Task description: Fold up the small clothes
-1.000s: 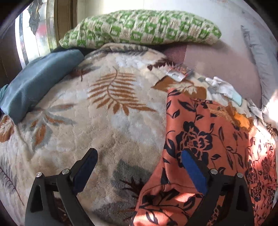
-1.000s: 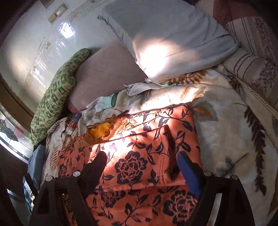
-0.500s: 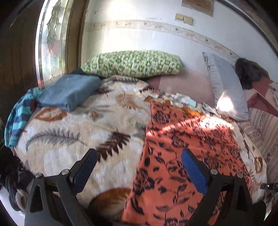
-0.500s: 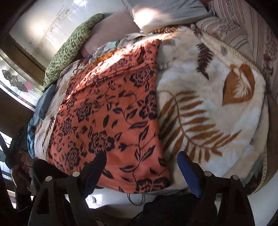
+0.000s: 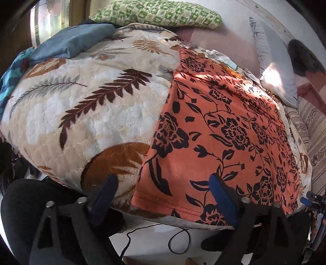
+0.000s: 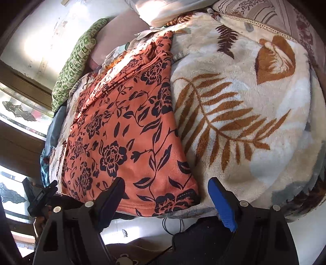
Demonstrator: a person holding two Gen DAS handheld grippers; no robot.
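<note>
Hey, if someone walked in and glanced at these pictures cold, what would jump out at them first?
The orange cloth with black flowers grabs the eye: it lies spread flat down the bed, its hem at the near edge. Under it the cream blanket with brown fern leaves covers the bed, and a green patterned pillow sits at the far end against the wall. The left claw hovers over the hem's left corner, jaws closing with nothing gripped.

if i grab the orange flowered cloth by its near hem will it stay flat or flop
The orange cloth would likely flop: it lies thin and follows the blanket underneath. It probably weighs little. Its fuzzy face may cling to the plush blanket when dragged.
</note>
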